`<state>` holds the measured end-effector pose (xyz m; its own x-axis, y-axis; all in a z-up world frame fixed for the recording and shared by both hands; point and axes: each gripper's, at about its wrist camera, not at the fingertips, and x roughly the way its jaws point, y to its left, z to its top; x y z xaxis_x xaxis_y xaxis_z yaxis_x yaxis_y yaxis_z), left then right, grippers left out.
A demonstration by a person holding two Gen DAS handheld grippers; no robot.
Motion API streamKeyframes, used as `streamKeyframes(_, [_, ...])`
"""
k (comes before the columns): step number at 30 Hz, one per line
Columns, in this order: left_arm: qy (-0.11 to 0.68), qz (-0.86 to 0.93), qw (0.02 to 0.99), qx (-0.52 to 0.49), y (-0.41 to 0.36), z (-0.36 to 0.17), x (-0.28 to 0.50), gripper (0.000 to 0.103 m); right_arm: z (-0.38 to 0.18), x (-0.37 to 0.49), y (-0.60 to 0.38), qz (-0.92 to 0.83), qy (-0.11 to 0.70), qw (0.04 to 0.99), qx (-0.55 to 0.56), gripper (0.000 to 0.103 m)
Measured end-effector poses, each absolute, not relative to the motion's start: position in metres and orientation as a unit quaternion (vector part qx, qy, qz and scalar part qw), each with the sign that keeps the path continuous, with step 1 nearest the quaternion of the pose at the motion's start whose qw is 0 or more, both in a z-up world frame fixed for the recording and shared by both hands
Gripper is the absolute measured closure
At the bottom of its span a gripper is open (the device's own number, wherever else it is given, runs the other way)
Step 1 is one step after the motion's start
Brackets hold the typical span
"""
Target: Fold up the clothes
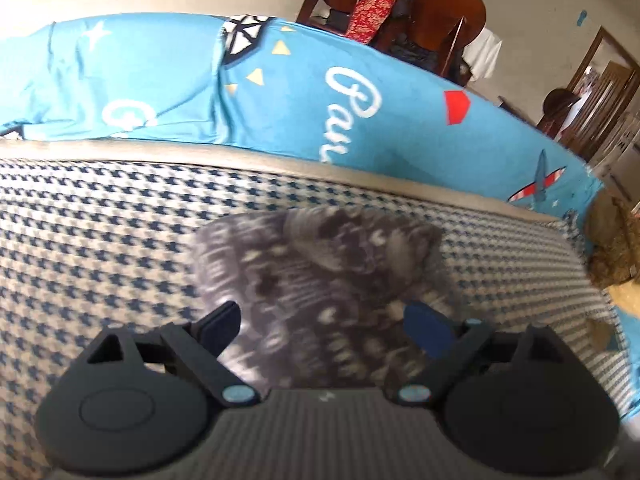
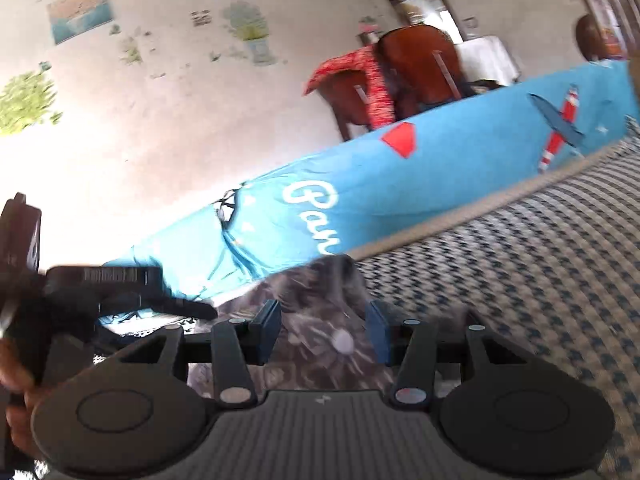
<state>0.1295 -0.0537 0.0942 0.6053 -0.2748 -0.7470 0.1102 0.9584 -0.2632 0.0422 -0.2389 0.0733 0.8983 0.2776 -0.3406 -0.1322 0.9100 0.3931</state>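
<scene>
We are partway through a fold of the grey patterned fabric garment [image 1: 320, 280], which lies bunched on the blue-and-cream houndstooth bed cover [image 1: 100, 220]. Our left hand-held gripper [image 1: 326, 326] stands spread wide just above the cloth; its dark pads sit at either side of the garment and press on nothing, so we judge that a fold has just been laid down and let go.

Our right hand-held gripper [image 2: 324, 330] has its jaws about half apart, with a raised ridge of the garment [image 2: 320, 312] running between them. The picture is blurred there, and we cannot tell whether the pads pinch the cloth or merely flank it. To its left the other hand-held gripper [image 2: 132, 292] shows dark, and a hand [image 2: 20, 408] grips a handle at the edge.

Next, we think, the crumpled far end ahead of the left gripper needs a fresh hold on a free edge, then a draw across the flatter part and some smoothing.

Beyond both grippers, a bright blue printed sheet with white lettering and red planes [image 1: 360, 92] covers the far side of the bed. Behind it stands a dark wooden chair [image 2: 416, 68] draped with a red patterned cloth [image 2: 372, 84], before a pale wall with worn stickers [image 2: 160, 60].
</scene>
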Motion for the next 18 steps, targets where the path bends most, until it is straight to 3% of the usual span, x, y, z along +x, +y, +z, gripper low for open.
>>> streamKeyframes(15, [0.435,-0.107,0.893,-0.055,-0.036,0.059,0.114,0.000,0.063,0.117,-0.225,0.148,0.260,0.938,0.173,0.055])
streamKeyframes(18, [0.431,-0.116,0.894,-0.046,-0.035,0.050,0.111,0.000,0.062,0.127,-0.223,0.147,0.263,0.938,0.169,0.052])
